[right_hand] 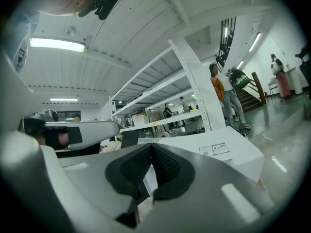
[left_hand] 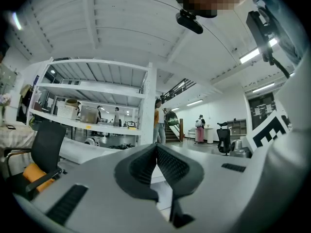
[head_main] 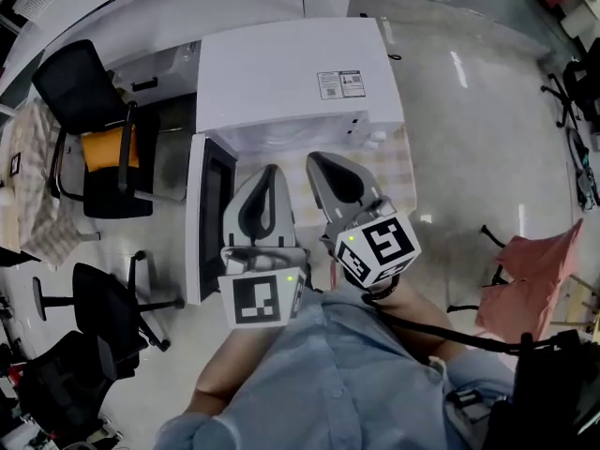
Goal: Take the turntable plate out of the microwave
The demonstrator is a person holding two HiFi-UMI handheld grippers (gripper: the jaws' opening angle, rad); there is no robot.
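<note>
Fingers of your left gripper (left_hand: 156, 148) and right gripper (right_hand: 151, 147) are pressed together on nothing. Both face the microwave (head_main: 291, 78), whose door (head_main: 197, 223) hangs open. Its turntable plate is hidden from view.

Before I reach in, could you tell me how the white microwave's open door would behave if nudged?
The white microwave door with its dark window stands open on a side hinge, so it would probably swing easily. The boxy white microwave looks heavy, so it likely stays put.

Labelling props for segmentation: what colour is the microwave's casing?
White. The microwave shows best in the head view, seen from above.
</note>
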